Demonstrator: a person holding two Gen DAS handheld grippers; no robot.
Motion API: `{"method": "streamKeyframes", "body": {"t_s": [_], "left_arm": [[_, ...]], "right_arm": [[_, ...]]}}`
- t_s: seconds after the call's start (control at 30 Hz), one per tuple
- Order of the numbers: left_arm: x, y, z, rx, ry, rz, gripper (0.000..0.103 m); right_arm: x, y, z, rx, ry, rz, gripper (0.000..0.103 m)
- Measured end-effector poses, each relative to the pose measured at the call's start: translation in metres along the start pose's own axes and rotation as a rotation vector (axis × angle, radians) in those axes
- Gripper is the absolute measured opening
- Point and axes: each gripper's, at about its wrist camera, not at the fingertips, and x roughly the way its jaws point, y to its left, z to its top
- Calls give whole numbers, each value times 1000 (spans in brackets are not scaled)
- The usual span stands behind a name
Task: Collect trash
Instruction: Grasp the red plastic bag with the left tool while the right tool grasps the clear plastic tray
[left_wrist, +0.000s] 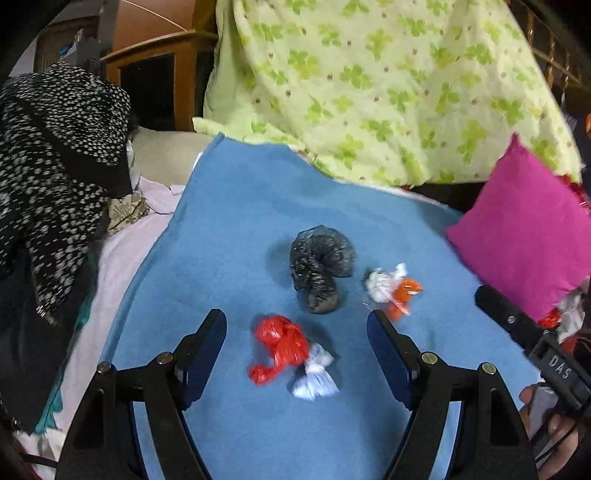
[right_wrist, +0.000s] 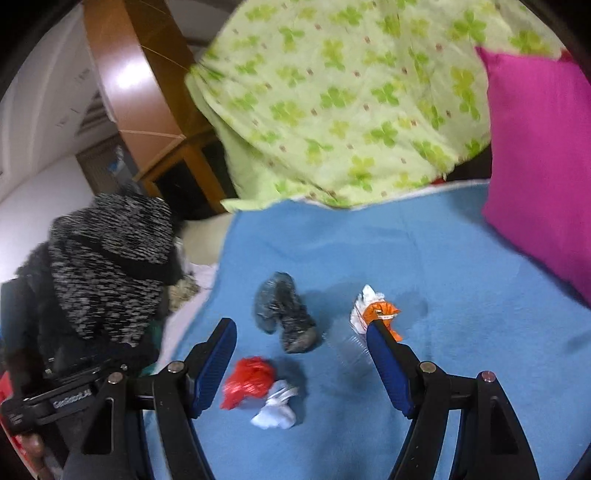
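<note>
Three pieces of trash lie on a blue blanket (left_wrist: 229, 236) (right_wrist: 443, 258). A black crumpled bag (left_wrist: 319, 271) (right_wrist: 284, 317) is farthest. A red-and-white plastic wad (left_wrist: 291, 356) (right_wrist: 262, 391) lies nearest. An orange-and-white wrapper (left_wrist: 393, 288) (right_wrist: 373, 310) sits to the right. My left gripper (left_wrist: 297, 332) is open above the blanket, with the red-and-white wad between its blue pads, untouched. My right gripper (right_wrist: 301, 341) is open too; its right finger (right_wrist: 388, 358) hides part of the orange wrapper. The right gripper's body (left_wrist: 535, 343) shows at the right edge of the left wrist view.
A green clover-print quilt (left_wrist: 369, 81) (right_wrist: 351, 99) is heaped behind the blanket. A magenta pillow (left_wrist: 528, 229) (right_wrist: 543, 158) lies at the right. A black-and-white speckled garment (left_wrist: 55, 166) (right_wrist: 110, 262) is piled at the left beside pale sheets (left_wrist: 122, 258). Wooden furniture (left_wrist: 159, 55) stands behind.
</note>
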Motion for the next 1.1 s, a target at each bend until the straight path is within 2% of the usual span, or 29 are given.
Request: {"method": "streamKeyframes", "body": {"t_s": [0.07,0.17,0.23,0.3,0.37,0.5,0.63,0.7,0.8,0.83,0.9,0.93,0.97,1.1], "left_arm": [[29,-1,1,12,40,19,79],[76,9,-12,-14,98,8,79],[92,15,-21,-41,171,11,78],[100,19,-23,-77,209,-34,78],[102,19,-20,-86,211,-49,78],[112,16,-19,-102,230,-51,78],[123,20,-23,-94,257,-16,78],[128,20,-25,-95,271,-10,75],[135,20,-27,-103,299,10,54],[136,22,-28,-105,309,18,44],[139,26,-31,-120,321,31,38],[137,27,-32,-130,317,32,33],[136,29,-32,-135,313,27,23],[124,32,-31,-149,271,24,19]], "right_arm": [[35,-11,-5,33,34,-11,76],[72,-32,-19,90,61,0,76],[92,-47,-28,110,101,-17,76],[109,-61,-32,116,144,-27,76],[119,-76,-34,155,167,-30,76],[139,-92,-40,256,213,59,76],[153,-102,-48,316,243,43,76],[157,-104,-51,336,254,50,76],[158,-105,-52,331,250,57,76],[159,-103,-52,319,249,52,76],[160,-95,-52,276,250,30,76],[161,-93,-52,268,252,34,76],[162,-91,-52,270,253,43,75],[161,-91,-53,283,254,68,74]]}}
